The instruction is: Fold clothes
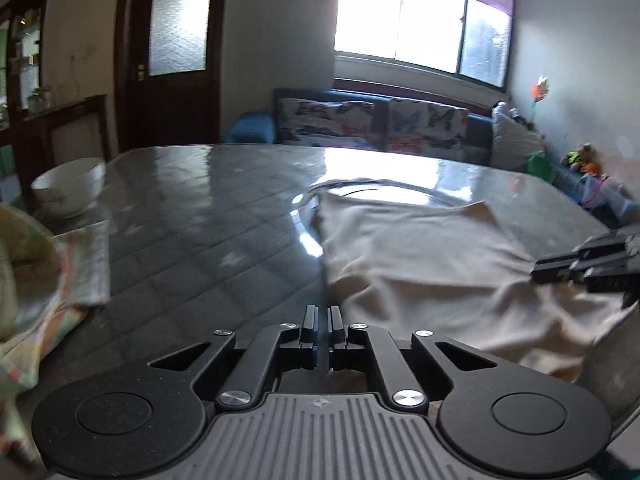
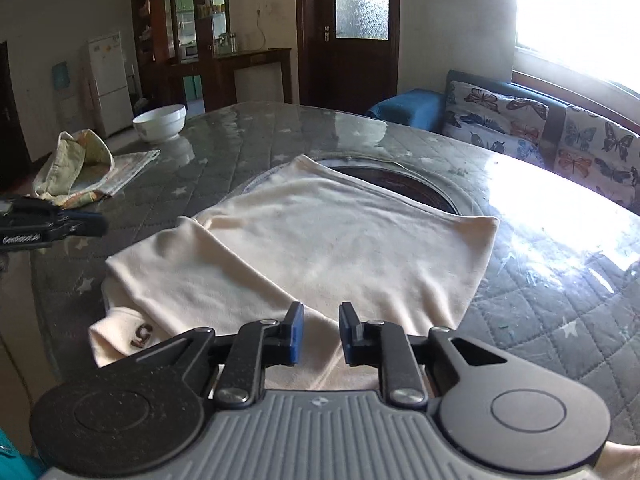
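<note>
A cream garment [image 2: 320,248] lies partly folded on the grey quilted table [image 2: 560,300], one side flap folded over and a printed sleeve end [image 2: 132,336] hanging at the near left edge. It also shows in the left wrist view [image 1: 420,264]. My right gripper [image 2: 321,334] is open and empty, just above the garment's near edge. My left gripper [image 1: 322,330] is shut with nothing between the fingers, over the table beside the garment's left edge. The left gripper shows in the right wrist view [image 2: 80,226], and the right gripper in the left wrist view [image 1: 560,272].
A white bowl [image 2: 160,122] stands at the far left of the table, also in the left wrist view [image 1: 68,186]. A crumpled patterned cloth [image 2: 84,168] lies near it. A round inset [image 2: 404,184] sits in the table's middle under the garment's far edge. A sofa [image 2: 540,132] stands behind.
</note>
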The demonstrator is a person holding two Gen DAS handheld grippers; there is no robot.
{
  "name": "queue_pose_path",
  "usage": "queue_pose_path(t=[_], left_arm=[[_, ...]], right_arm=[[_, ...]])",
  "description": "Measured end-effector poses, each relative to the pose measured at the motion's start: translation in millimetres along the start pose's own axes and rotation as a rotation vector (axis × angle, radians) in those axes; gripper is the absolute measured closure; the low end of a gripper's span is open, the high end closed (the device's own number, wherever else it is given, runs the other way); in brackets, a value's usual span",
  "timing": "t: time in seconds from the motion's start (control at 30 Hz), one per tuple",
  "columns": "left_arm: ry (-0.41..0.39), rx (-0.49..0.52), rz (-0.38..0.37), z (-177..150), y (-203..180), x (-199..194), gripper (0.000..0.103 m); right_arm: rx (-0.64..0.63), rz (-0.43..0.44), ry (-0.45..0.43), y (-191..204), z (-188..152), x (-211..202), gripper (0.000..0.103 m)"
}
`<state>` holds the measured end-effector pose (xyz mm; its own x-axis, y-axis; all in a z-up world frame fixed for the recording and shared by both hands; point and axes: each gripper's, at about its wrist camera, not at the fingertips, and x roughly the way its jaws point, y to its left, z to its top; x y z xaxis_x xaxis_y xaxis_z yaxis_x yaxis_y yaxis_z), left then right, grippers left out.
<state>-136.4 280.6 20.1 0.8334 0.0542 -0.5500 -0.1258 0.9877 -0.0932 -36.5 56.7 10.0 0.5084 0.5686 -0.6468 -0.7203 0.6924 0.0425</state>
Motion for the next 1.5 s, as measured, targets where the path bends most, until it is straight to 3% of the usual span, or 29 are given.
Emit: queue_pose_path(t=[0.27, 0.4, 0.6, 0.77, 1.33, 1.5], left_arm=[[0.046, 0.073, -0.089, 18.1, -30.8, 52.8, 0.098], [0.092, 0.059, -0.019, 13.5, -19.0, 72.0, 0.095], [0.099, 0.006, 0.027, 9.3, 3.9, 65.4, 0.094], [0.063, 0.054, -0.027, 12.4, -13.7, 56.4, 0.094], [0.081, 0.108, -0.021, 7.9, -34.1, 52.5, 0.088], [0.077, 0.134, -0.07, 11.5, -56.1, 48.5, 0.079]], right_arm=[[-0.017, 0.056, 0.056, 13.1, -13.4, 16.1, 0.079], [-0.016, 0.065, 0.061, 14.2, -17.0, 18.1, 0.073], [-0.008, 0.069, 0.042, 11.7, -13.1, 13.8, 0.073], [-0.012, 0.076, 0.045, 14.6, -12.8, 14.2, 0.07], [-0.01, 0.072, 0.045, 14.6, -35.3, -17.3, 0.071], [0.04, 0.041, 0.022, 3.4, -41.7, -32.3, 0.071]])
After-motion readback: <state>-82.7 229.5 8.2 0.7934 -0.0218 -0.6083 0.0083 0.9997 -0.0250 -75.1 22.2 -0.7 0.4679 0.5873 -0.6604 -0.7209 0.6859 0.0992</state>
